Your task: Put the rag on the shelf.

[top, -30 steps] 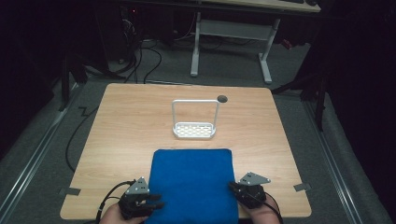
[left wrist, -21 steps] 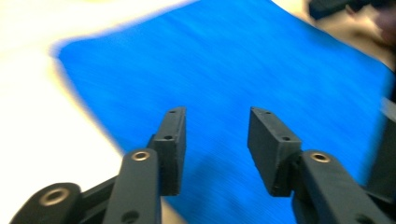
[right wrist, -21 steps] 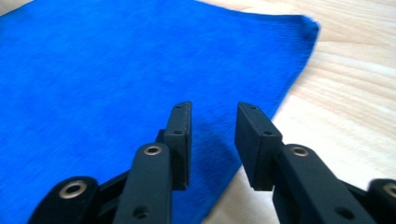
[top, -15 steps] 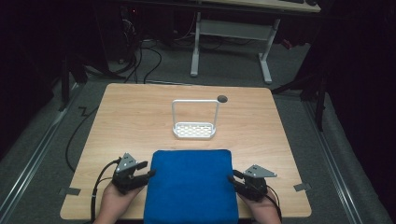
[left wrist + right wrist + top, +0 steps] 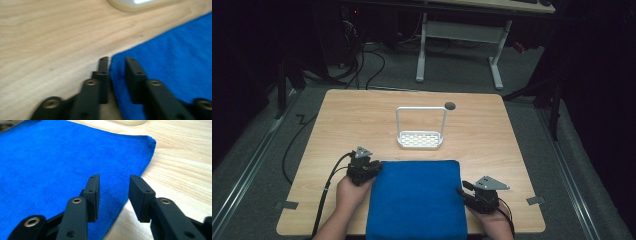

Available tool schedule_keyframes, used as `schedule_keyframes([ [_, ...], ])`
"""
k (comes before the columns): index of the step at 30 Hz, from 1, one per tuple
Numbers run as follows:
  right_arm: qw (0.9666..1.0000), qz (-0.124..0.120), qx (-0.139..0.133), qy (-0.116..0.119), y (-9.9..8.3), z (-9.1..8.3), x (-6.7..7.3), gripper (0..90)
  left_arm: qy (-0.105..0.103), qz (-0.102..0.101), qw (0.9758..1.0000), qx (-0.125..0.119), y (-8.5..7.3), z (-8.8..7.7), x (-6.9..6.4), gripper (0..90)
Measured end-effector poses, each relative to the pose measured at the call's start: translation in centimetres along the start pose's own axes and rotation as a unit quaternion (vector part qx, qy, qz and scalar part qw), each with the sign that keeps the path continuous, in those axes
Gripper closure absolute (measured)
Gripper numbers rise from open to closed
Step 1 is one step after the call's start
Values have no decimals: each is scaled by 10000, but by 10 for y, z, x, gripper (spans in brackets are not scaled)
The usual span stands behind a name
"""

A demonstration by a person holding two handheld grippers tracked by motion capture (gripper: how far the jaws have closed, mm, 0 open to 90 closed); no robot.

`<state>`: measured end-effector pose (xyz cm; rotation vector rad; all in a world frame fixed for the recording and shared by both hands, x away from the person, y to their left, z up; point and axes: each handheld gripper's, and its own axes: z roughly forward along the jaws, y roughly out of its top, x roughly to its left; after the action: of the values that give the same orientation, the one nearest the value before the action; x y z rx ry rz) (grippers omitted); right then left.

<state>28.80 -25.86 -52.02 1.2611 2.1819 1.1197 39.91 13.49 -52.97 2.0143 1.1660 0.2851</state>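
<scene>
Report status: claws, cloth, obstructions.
Left claw open at cloth's far left corner. Right claw open over its right edge. Cloth flat. Rack beyond, clear.

Blue cloth (image 5: 417, 200) lies flat at the wooden table's (image 5: 492, 135) near edge.

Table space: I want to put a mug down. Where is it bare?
Bare wood lies left and right of the white rack, and behind it near the dark hole. The near middle is crowded: the blue towel with the left tool and right tool at its edges.
</scene>
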Motion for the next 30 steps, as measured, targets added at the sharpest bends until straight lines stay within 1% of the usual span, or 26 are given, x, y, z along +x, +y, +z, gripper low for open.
schedule_keyframes([
  [1,10000,-23,-20,-53,0,1,0,600,-10,40,10000,-44,-5,-2,-4,842],
  [2,10000,-4,-30,-83,1,3,0,582,-43,20,9999,-97,-9,-3,-6,862],
  [3,9999,-9,-61,-115,2,6,-1,559,-62,0,9998,-163,-13,-5,-7,869],
  [4,9999,-9,-61,-115,2,6,-1,559,-62,0,9998,-163,-13,-5,-7,872],
  [5,9998,17,-88,-158,5,9,-2,536,-18,26,9998,-193,-16,-7,-8,872],
  [6,9995,188,-141,-225,15,19,-8,497,12,57,9998,-212,-17,-8,-10,872],
  [7,9991,219,-194,-294,22,25,-12,487,16,180,9995,-247,-19,-9,-13,872],
  [8,9988,256,-226,-365,28,31,-15,480,42,241,9994,-244,-19,-9,-14,872],
  [9,9988,256,-226,-365,28,31,-15,480,42,241,9994,-244,-19,-9,-14,872],
  [10,9982,257,-257,-476,35,38,-18,481,55,267,9994,-234,-19,-9,-15,872],
  [11,9973,324,-89,-653,47,55,-24,485,62,274,9993,-240,-20,-9,-15,871],
  [13,9964,327,137,-766,51,66,-27,510,42,239,9994,-262,-20,-9,-14,871],
  [14,9962,352,239,-765,51,72,-28,543,17,215,9994,-273,-20,-9,-13,871],
  [15,9962,352,239,-765,51,72,-28,543,17,215,9994,-273,-20,-9,-13,871],
  [16,9960,391,312,-744,51,75,-28,568,-10,178,9994,-292,-20,-9,-12,871],
  [17,9957,386,410,-729,50,78,-27,624,-45,148,9995,-292,-20,-10,-12,871],
  [18,9959,255,360,-794,48,78,-24,719,-64,133,9994,-308,-20,-10,-11,870],
  [19,9960,235,380,-777,48,77,-22,797,-92,111,9994,-317,-20,-10,-10,871],
  [20,9962,150,330,-793,47,73,-18,866,-105,96,9994,-330,-20,-10,-10,871],
  [21,9967,118,241,-769,46,70,-16,869,-143,53,9990,-410,-20,-12,-9,871],
  [24,9978,71,12,-664,45,59,-9,871,-163,-38,9981,-594,-22,-16,-7,871],
  [27,9976,40,-268,-639,44,46,-2,873,-84,-52,9965,-835,-23,-21,-7,871],
  [30,9971,-30,-451,-613,44,38,3,875,54,35,9946,-1036,-23,-26,-10,871],
])
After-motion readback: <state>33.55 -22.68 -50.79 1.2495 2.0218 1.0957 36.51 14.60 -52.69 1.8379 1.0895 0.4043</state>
